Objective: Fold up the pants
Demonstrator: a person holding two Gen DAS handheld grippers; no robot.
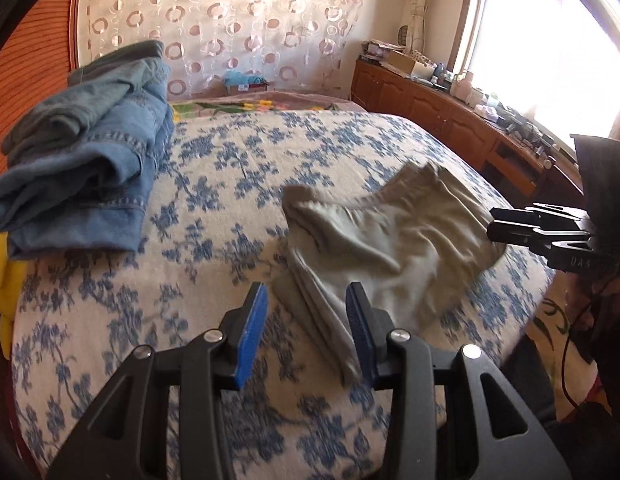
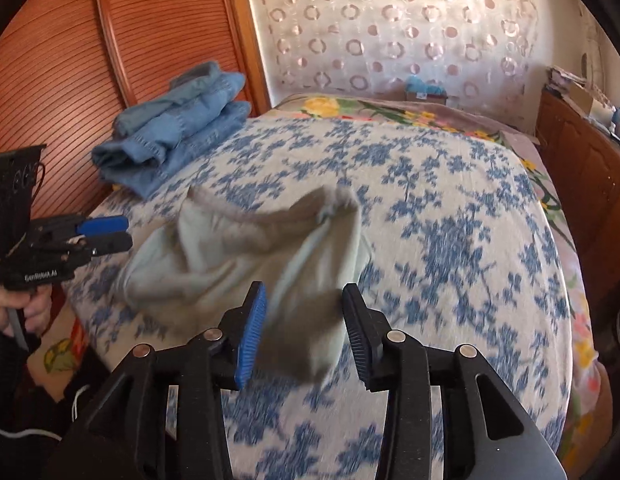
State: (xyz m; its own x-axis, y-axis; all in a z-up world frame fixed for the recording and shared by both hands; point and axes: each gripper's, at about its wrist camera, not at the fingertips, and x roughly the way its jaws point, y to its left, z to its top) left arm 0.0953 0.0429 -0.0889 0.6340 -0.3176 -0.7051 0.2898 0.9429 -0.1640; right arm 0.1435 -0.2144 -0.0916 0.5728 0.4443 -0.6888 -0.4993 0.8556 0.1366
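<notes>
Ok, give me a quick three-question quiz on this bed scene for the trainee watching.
1. True or false: the denim jeans are stacked on top of the grey pants.
2. The bed cover is printed with: A red stripes, B blue flowers, C green dots.
3. Fill in: the jaws of the left gripper and right gripper stand ___.
Key: 1 false, they lie apart; 2 B; 3 open, gripping nothing.
</notes>
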